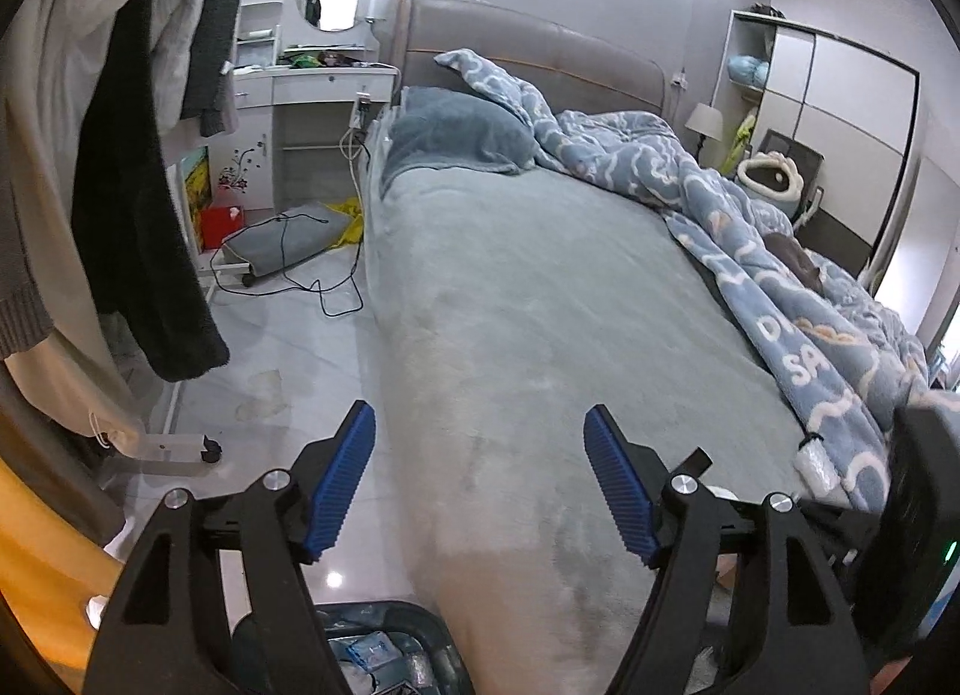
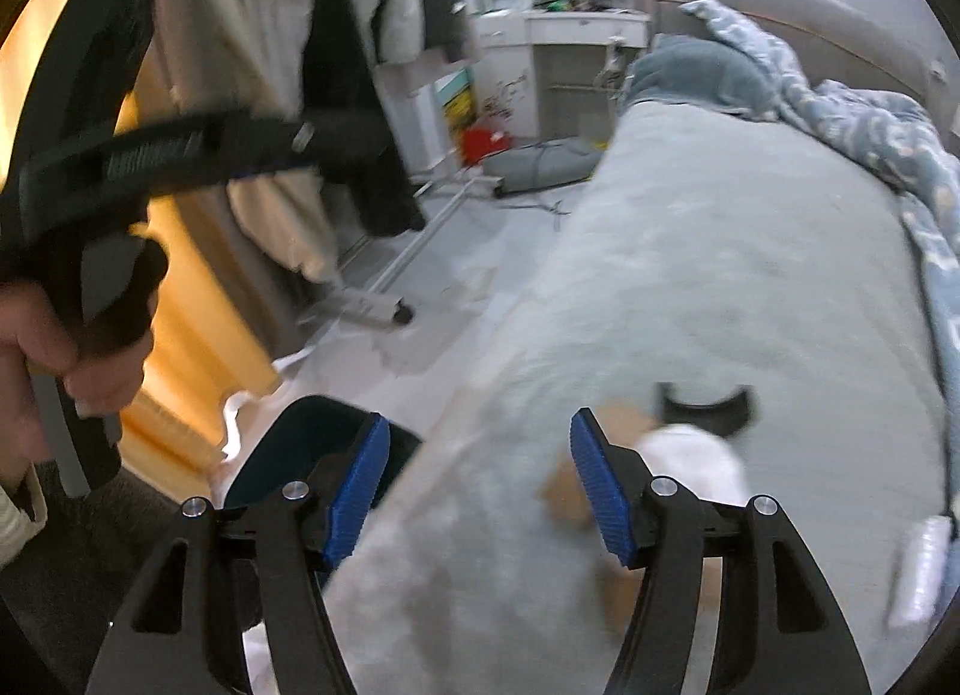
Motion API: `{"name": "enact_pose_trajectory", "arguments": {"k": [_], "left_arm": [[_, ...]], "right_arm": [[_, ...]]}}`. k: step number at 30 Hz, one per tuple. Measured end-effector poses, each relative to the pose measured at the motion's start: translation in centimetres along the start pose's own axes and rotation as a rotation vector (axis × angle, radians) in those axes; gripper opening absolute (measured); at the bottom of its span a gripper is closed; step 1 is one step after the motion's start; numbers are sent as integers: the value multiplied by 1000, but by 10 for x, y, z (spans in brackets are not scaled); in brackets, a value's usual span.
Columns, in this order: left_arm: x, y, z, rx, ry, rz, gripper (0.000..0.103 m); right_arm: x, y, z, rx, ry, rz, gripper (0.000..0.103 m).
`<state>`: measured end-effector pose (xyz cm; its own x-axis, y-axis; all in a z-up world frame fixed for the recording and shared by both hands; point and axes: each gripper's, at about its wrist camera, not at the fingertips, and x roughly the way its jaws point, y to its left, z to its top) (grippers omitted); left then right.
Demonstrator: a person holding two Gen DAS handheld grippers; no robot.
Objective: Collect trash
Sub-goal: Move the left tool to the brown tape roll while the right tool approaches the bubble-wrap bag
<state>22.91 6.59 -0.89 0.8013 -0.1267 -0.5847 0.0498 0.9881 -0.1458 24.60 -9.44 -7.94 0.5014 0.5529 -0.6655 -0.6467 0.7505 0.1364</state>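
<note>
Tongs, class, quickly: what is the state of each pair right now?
Left tongs: open, holding nothing, above the bed's near edge.
Right tongs: open, holding nothing, with blurred white trash just beyond.

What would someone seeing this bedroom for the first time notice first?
Probably the big bed with its grey-green cover filling the middle, and the blue cloud-pattern blanket heaped along its far side. Next, the scraps near the bed's foot: white crumpled paper and a tan piece, blurred, just beyond the open right tool. The left tool is also open, above a dark bin on the floor.
</note>
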Motion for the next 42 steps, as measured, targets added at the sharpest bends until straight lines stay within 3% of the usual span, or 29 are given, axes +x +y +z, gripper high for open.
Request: {"name": "enact_pose_trajectory", "arguments": {"k": [10, 25, 31, 35, 42], "left_arm": [[19, -29, -17, 70, 77, -32, 75], [47, -77, -59, 173, 229, -141, 71], [55, -93, -68, 184, 280, -187, 62], [61, -102, -73, 209, 316, -165, 51], [65, -115, -78, 240, 340, -156, 49]], "right_arm": [[-41, -66, -8, 121, -71, -110, 68], [-87, -159, -43, 367, -98, -252, 68], [-99, -175, -51, 403, -108, -260, 69], [-103, -180, -54, 404, -108, -263, 69], [-108, -183, -61, 416, -105, -265, 70]]}}
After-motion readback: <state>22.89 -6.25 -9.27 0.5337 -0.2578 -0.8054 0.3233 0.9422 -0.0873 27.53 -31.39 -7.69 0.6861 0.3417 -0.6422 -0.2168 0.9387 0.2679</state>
